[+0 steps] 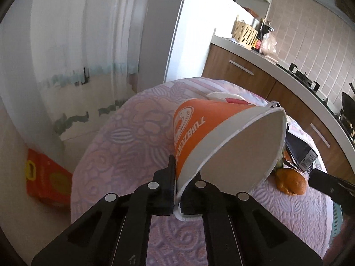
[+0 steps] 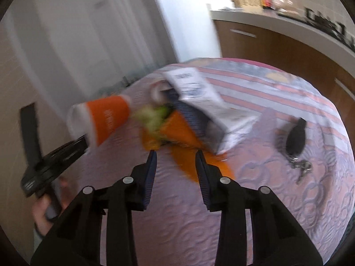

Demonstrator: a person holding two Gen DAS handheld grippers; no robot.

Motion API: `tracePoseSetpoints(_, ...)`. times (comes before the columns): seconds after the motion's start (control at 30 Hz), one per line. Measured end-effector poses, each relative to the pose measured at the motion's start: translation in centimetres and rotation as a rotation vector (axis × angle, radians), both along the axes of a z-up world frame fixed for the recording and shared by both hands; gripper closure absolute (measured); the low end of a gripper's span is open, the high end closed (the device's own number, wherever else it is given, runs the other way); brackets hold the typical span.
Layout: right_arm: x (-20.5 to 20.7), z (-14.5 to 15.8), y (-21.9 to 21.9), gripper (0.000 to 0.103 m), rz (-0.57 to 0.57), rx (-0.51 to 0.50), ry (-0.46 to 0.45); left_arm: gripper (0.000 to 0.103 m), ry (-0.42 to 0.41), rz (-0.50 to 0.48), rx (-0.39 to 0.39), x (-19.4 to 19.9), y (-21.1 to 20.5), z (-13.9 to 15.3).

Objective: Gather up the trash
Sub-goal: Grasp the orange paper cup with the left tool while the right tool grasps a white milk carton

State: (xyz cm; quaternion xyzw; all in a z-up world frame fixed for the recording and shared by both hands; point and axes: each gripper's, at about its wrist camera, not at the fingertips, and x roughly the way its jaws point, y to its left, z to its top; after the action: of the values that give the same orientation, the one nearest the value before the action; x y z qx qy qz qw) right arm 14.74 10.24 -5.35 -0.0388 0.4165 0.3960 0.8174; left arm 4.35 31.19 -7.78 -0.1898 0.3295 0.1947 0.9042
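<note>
My left gripper (image 1: 177, 175) is shut on the rim of an orange and white paper cup (image 1: 199, 133), which it holds tilted above the table; the cup (image 2: 99, 119) and that gripper (image 2: 66, 153) also show in the right wrist view at left. My right gripper (image 2: 176, 155) is open and empty, just in front of a trash pile: orange wrapper (image 2: 184, 137), green scraps (image 2: 153, 117), a white printed packet (image 2: 199, 93) and a dark box (image 2: 190, 115). An orange peel (image 1: 290, 182) lies on the table in the left wrist view.
The round table (image 2: 244, 221) has a pink patterned cloth. A black key fob with keys (image 2: 296, 141) lies at right. A kitchen counter (image 1: 266, 62) with stove and basket runs behind. A red box (image 1: 46, 181) sits on the floor at left.
</note>
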Motion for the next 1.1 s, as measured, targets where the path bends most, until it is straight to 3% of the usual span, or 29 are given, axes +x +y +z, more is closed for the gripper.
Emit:
tracePoseSetpoints(0.17, -0.6, 1.9, -1.4, 0.066, -0.032, -0.033, -0.138, 0.102, 0.001, -0.02, 0.022, 0.3, -0.7, -0.2)
tracePoseSetpoints(0.23, 1.0, 2.1, -2.3, 0.036, -0.079, -0.035, -0.159, 0.102, 0.007, -0.021, 0.028, 0.5, -0.8, -0.3)
tracePoseSetpoints(0.27, 2.0, 2.0, -2.6, 0.033, -0.093, -0.037, -0.166, 0.102, 0.006, -0.02, 0.03, 0.4, -0.8, -0.3)
tracePoseSetpoints(0.5, 8.0, -1.8, -1.8, 0.033, -0.073, -0.089, -0.078, 0.102, 0.022, -0.031, 0.045, 0.7, -1.1, -0.5)
tracePoseSetpoints(0.73, 11.8, -4.6, -1.0, 0.032, -0.1, -0.015, 0.103, 0.102, 0.045, -0.039, 0.046, 0.9, -1.4, -0.7)
tracePoseSetpoints(0.8, 11.3, -4.4, -0.7, 0.036, -0.104, -0.007, 0.092, 0.102, 0.052, -0.039, 0.048, 1.0, -1.5, -0.8)
tracePoseSetpoints(0.83, 11.1, -4.5, -0.5, 0.046, -0.099, -0.006, 0.093, 0.102, 0.054, -0.04, 0.05, 1.0, -1.6, -0.8)
tracePoseSetpoints(0.87, 10.6, -4.4, -0.4, 0.049, -0.096, -0.014, 0.088, 0.102, 0.055, -0.039, 0.051, 1.0, -1.6, -0.8)
tracePoseSetpoints(1.1, 9.0, -2.7, -2.3, 0.05, -0.133, 0.039, 0.061, 0.102, 0.018, -0.052, 0.063, 0.5, -2.6, -0.1)
